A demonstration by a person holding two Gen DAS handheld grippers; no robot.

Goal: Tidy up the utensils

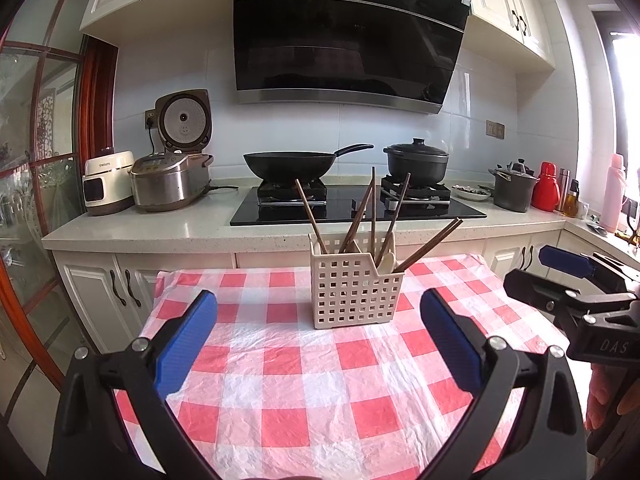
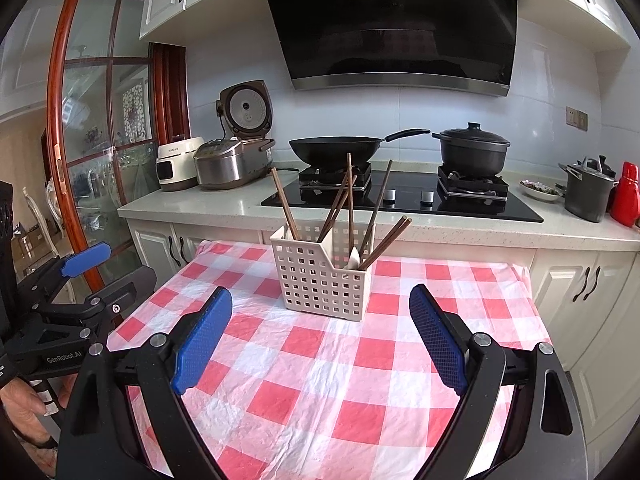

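Both grippers, left gripper (image 1: 319, 344) and right gripper (image 2: 321, 338), hung spread wide and empty over the checked worktop (image 1: 304, 392). Beyond them stood the cream utensil caddy (image 1: 352, 284), holding wooden chopsticks (image 1: 362, 216) and a pale spoon (image 1: 385, 260).

The black left tool (image 1: 319, 342) with blue ridged pads (image 1: 185, 346) holds its jaws wide apart, empty, tilted slightly downward. Beside it, the matching right tool (image 2: 320, 338) hangs equally open and empty. A hand (image 2: 22, 410) grips the left tool's handle.
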